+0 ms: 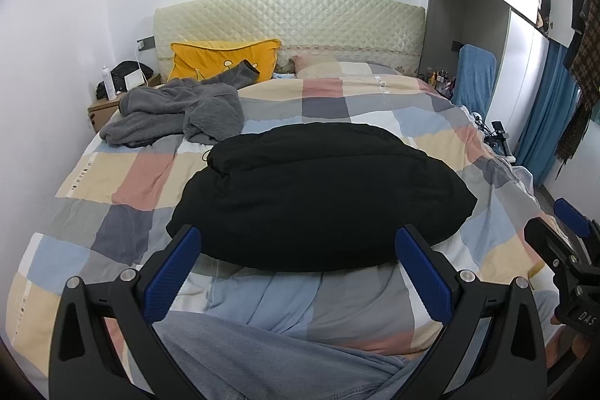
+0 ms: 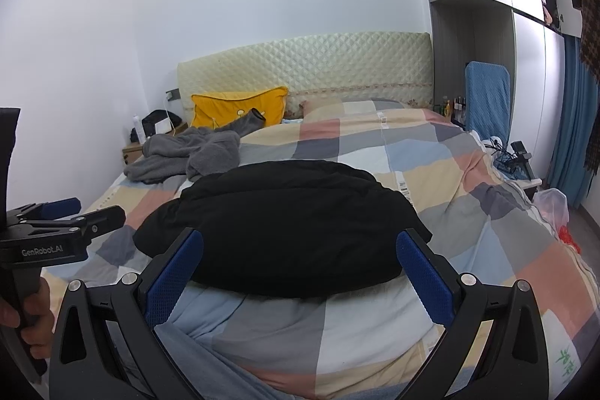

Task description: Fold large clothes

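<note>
Far left on the checked quilt [image 1: 123, 182], a rumpled grey fleece garment [image 1: 176, 111], unfolded. Centre, a black garment [image 1: 318, 197] lying as a compact bundle, seemingly folded. Left gripper [image 1: 298, 265] and right gripper [image 2: 300, 268] both spread wide, empty, near it; next, probably reaching far left for the fleece.

Left gripper body: in the right wrist view we read "GenRobot.AI" in pale letters on the black side of the left gripper [image 2: 48, 252], left of the checked quilt [image 2: 431, 156].
Right gripper body: in the left wrist view we read only "DAS" on the right gripper [image 1: 585, 315]; the rest runs out of frame.
Quilt corner: green handwritten marks [image 2: 566, 358] at the quilt's near right corner; we cannot read them.
</note>
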{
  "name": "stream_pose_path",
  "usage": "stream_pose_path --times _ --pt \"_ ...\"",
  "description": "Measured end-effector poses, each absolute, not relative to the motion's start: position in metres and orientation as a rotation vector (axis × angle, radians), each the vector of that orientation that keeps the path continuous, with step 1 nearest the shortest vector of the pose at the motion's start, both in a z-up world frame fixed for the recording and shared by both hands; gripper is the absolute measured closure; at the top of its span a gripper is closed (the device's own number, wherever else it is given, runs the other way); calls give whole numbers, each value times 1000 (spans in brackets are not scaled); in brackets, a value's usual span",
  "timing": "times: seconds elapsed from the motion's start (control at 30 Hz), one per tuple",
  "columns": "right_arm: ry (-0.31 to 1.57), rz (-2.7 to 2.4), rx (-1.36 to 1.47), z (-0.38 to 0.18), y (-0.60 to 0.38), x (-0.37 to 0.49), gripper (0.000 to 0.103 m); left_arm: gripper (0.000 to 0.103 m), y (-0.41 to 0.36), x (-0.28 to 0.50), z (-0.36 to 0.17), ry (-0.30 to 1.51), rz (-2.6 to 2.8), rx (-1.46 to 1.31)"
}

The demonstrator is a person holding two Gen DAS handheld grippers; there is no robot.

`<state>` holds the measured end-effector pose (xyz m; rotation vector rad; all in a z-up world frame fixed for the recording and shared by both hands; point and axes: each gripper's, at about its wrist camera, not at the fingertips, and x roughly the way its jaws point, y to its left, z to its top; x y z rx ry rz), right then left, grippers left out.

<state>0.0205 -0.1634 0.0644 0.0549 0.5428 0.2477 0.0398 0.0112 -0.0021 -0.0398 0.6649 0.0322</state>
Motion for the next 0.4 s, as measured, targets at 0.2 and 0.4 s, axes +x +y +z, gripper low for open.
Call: stream_pose_path --times 0.2,0.4 --pt "537 250 51 67 -163 22 0 0 11 42 -1 665 30 -45" --pt "530 251 48 67 -163 22 0 0 12 44 -2 670 24 -67"
